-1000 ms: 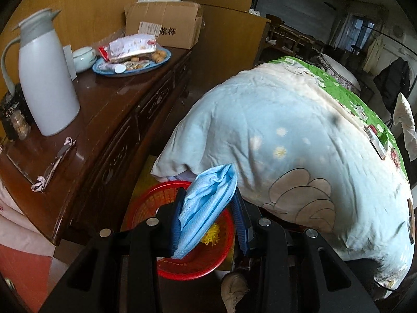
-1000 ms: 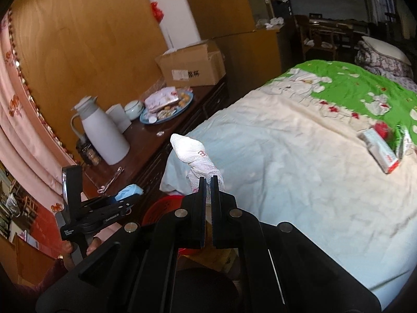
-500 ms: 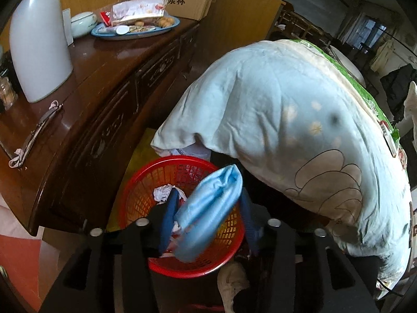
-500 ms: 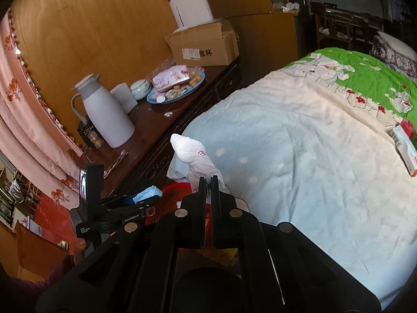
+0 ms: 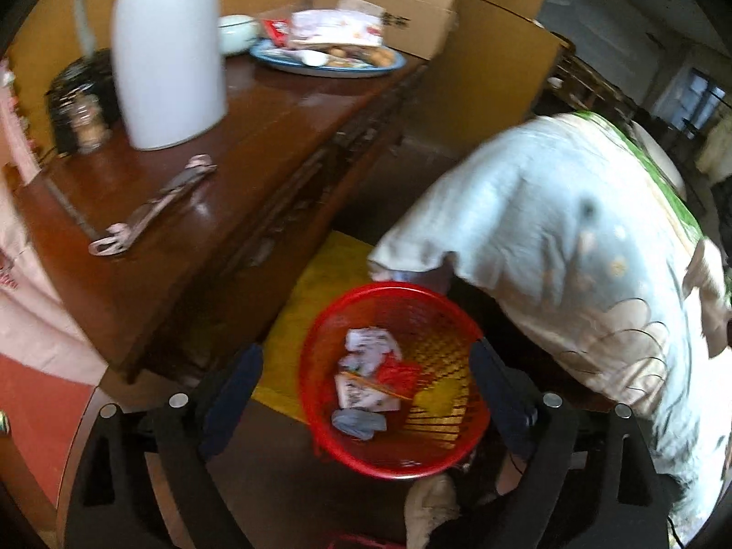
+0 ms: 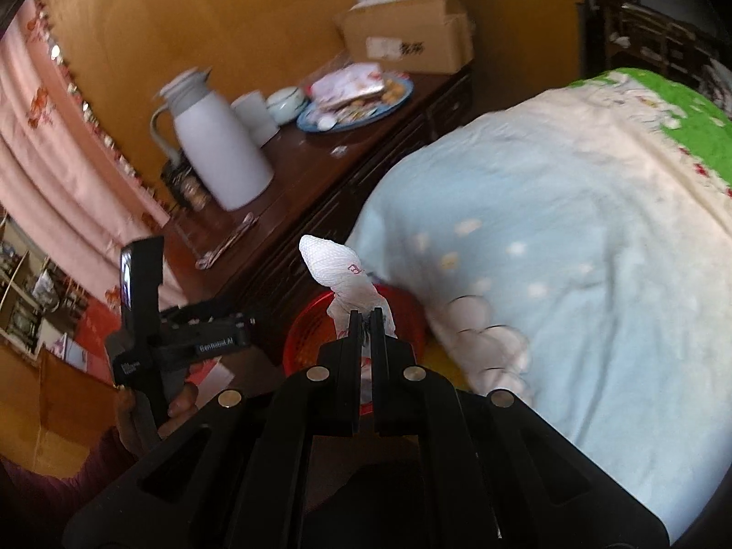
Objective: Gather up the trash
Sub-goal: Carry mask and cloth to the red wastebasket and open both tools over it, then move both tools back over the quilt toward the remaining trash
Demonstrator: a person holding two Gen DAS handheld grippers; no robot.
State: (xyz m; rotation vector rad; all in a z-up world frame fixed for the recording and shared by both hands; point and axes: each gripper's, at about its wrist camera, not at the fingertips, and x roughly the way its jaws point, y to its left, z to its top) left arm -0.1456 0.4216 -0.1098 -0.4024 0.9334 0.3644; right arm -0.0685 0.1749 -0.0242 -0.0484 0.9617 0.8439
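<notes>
- Left wrist view: the left gripper hangs above the red basket, its fingers spread wide apart with nothing between them.
- The basket stands on the floor between the dark wooden worktop and the overhanging bed cover. Inside lie crumpled white paper, a printed wrapper, a red scrap and a blue-grey face mask near the front wall.
- On the worktop stand a white jug and a blue plate of snack packets, with a cardboard box behind.
- Right wrist view: the right gripper is clenched on a white tissue wad, pinched at its lower end so most of it sticks up past the tips. It is held above the basket's rim.
- The wad looks light, soft and crushable; a pinch at its twisted neck should suffice, and it may cling to the pads on release.
- The left gripper also shows at lower left, beside the basket.
</notes>
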